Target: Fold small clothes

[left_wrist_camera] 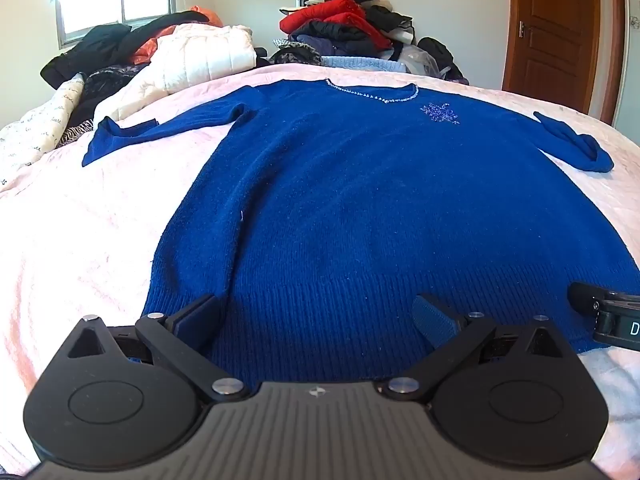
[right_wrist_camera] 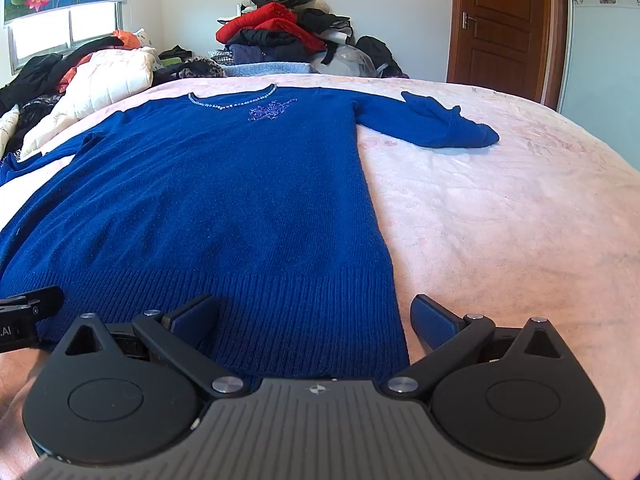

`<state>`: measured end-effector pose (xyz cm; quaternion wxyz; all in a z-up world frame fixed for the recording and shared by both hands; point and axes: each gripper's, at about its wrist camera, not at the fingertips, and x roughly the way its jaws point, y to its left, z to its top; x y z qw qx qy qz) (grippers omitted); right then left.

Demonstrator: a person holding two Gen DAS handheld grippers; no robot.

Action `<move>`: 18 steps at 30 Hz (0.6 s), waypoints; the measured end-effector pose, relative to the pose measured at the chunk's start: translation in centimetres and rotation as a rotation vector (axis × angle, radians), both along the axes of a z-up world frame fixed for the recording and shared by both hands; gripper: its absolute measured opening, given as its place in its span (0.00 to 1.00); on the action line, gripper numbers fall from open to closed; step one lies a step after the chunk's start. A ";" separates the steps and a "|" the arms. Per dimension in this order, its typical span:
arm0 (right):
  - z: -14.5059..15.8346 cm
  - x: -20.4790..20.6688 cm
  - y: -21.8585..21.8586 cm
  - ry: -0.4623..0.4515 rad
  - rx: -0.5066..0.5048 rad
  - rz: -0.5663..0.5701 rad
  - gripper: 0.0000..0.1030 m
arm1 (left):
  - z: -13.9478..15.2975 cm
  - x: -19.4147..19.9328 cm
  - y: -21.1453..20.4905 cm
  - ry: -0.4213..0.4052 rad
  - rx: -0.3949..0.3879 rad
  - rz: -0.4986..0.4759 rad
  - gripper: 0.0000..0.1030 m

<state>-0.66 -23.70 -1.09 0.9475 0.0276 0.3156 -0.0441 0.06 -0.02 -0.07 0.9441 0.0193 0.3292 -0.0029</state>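
Note:
A blue knit sweater (left_wrist_camera: pixel 360 200) (right_wrist_camera: pixel 208 200) lies flat and face up on the pink bedspread (left_wrist_camera: pixel 80 240) (right_wrist_camera: pixel 500 220), neckline far, ribbed hem near, both sleeves spread out to the sides. My left gripper (left_wrist_camera: pixel 320 316) hovers wide open over the hem's left part, nothing between its pads. My right gripper (right_wrist_camera: pixel 316 316) stands wide open over the hem's right corner, one finger (right_wrist_camera: pixel 434 322) above bare bedspread. Each gripper's tip shows at the edge of the other's view.
Heaps of clothes (left_wrist_camera: pixel 344 28) (right_wrist_camera: pixel 280 28) rise behind the bed's far edge. A white quilted jacket (left_wrist_camera: pixel 200 56) and dark garments (left_wrist_camera: pixel 100 48) lie at the far left. A wooden door (right_wrist_camera: pixel 504 20) stands at the back right, a window (left_wrist_camera: pixel 116 4) back left.

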 end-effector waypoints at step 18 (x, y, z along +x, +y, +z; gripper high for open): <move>0.0 0.0 0.0 -0.001 0.002 0.000 1.00 | -0.8 -2.0 -0.3 -0.114 -0.001 0.006 1.00</move>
